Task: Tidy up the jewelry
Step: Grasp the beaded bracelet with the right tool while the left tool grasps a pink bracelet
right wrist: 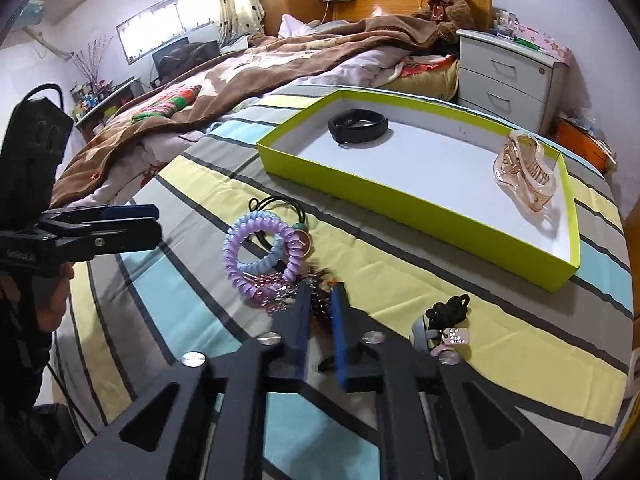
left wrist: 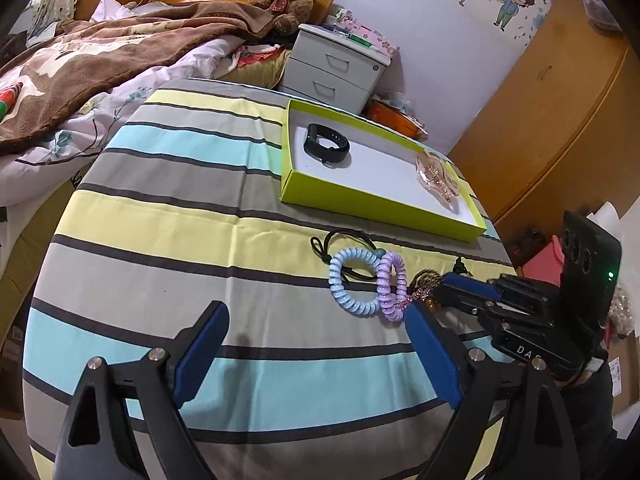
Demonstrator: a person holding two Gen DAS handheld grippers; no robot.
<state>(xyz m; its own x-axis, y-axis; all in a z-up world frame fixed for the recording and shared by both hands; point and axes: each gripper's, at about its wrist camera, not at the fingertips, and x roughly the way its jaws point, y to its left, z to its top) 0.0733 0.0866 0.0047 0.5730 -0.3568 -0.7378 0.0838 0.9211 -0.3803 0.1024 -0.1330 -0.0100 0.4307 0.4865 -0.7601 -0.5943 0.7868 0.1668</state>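
Your right gripper (right wrist: 320,300) is pinched shut on a small beaded trinket (right wrist: 318,280) at the edge of the jewelry pile on the striped cloth (left wrist: 160,216), right beside the purple coil tie (right wrist: 256,256) and blue coil tie (left wrist: 352,284), while your left gripper (left wrist: 316,340) hangs spread wide and empty at about nine o'clock of the pile. You appear to be at the pickup step: the green tray (right wrist: 400,196), at about one o'clock, already holds a black band (right wrist: 358,125) and a clear hair claw (right wrist: 524,174). Next, lift gently so the pink chain (right wrist: 272,292) doesn't drag the ties along, then carry it to a bare part of the tray.
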